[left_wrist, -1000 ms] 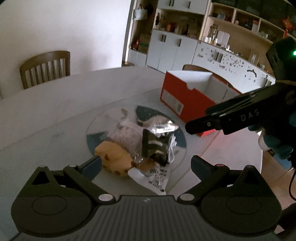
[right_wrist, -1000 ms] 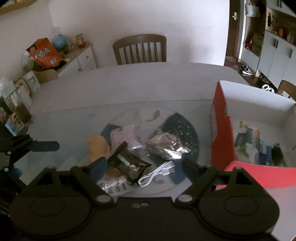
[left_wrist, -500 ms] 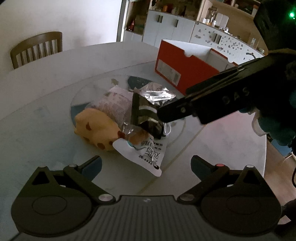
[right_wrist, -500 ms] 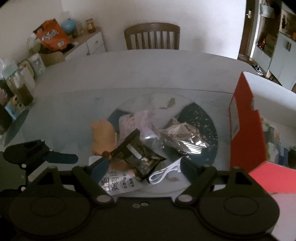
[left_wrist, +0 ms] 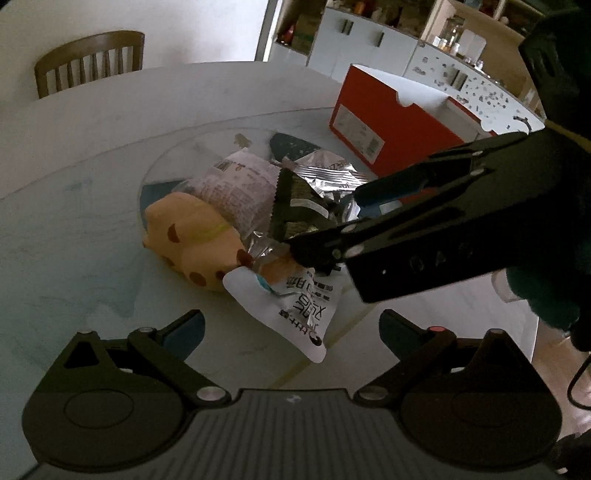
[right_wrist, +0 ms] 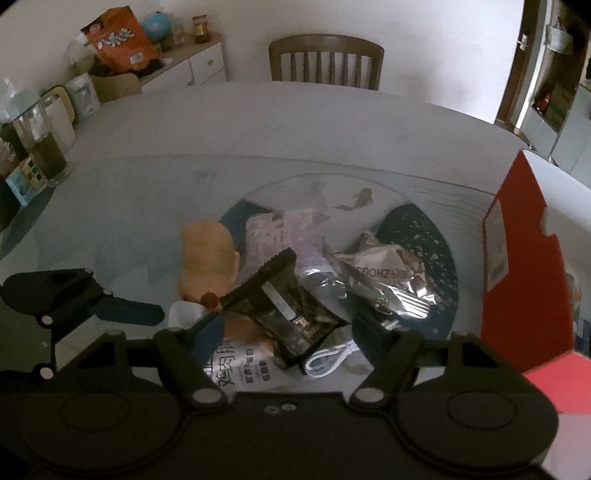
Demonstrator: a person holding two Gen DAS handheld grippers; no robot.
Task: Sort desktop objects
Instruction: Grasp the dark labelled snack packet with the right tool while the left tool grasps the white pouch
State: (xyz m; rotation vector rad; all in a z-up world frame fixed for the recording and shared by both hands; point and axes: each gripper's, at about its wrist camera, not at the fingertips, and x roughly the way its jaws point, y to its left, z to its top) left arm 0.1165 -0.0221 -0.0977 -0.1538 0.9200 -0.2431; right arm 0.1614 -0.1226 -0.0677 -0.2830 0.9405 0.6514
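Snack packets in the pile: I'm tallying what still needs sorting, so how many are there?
4. A pale printed packet at the back, a crumpled silver one nearest the red box, a dark one on top in the middle, a white pouch in front. Others may lie underneath.

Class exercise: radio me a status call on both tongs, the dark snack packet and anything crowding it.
Left tongs open, empty. Right tongs closing around dark snack packet, no grip yet. White cable and white pouch crowd it; red box waits beyond.

A dim room: wooden chair point(right_wrist: 325, 59) against a white wall point(right_wrist: 406, 33), white cabinets point(left_wrist: 354, 40) beyond.
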